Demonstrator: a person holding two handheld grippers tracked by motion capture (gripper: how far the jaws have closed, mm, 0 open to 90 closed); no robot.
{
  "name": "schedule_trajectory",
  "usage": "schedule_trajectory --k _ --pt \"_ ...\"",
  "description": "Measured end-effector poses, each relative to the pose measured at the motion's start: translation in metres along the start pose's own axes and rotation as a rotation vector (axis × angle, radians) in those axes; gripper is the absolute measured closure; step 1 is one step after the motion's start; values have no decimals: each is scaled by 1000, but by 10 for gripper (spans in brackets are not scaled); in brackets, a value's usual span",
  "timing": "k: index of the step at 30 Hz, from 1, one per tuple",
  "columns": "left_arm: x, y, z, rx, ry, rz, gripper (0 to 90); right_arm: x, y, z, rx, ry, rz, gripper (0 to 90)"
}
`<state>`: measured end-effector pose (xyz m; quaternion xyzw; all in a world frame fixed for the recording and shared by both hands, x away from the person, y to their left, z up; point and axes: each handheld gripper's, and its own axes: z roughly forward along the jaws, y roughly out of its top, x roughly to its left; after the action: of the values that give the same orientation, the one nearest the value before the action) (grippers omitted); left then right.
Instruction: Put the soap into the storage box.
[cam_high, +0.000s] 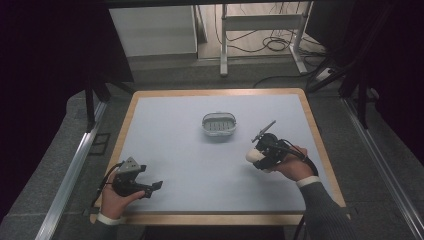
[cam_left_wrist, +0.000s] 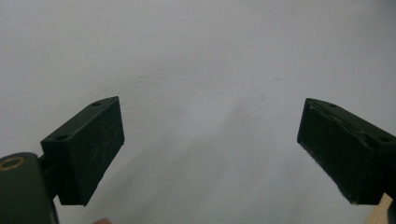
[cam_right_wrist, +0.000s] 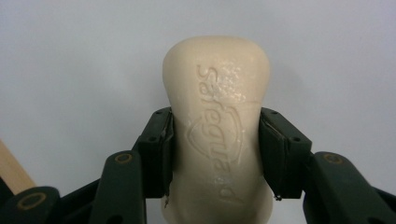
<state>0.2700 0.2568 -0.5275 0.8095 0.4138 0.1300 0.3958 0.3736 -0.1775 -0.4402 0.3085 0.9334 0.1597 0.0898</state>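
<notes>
A cream bar of soap (cam_right_wrist: 217, 135) with an embossed brand name is clamped across its middle by my right gripper (cam_right_wrist: 215, 154). In the high view that right gripper (cam_high: 256, 156) sits over the right side of the table, with the soap (cam_high: 253, 156) sticking out of it to the left. A white soap dish (cam_high: 218, 125) with a grey ribbed insert stands near the table's middle, up and to the left of the soap. My left gripper (cam_high: 156, 187) rests near the front left corner, and its jaws stand wide apart with nothing between the pads (cam_left_wrist: 91, 149) but bare table.
The table (cam_high: 200, 165) has a pale blue-grey top with a wooden rim. Beyond its far edge are a white metal frame (cam_high: 260, 30) and cables on the floor. A dark stand (cam_high: 92, 100) rises at the left.
</notes>
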Motion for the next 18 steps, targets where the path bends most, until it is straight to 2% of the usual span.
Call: schedule_trajectory --k 7,10,18 --pt "0 0 0 1 1 0 78 -4 13 -2 -12 -3 -11 492" --pt "0 0 1 4 -1 2 78 -7 19 -3 -38 -10 -29 492" --pt "0 0 1 5 -1 4 77 -14 25 0 -49 -2 -10 492"
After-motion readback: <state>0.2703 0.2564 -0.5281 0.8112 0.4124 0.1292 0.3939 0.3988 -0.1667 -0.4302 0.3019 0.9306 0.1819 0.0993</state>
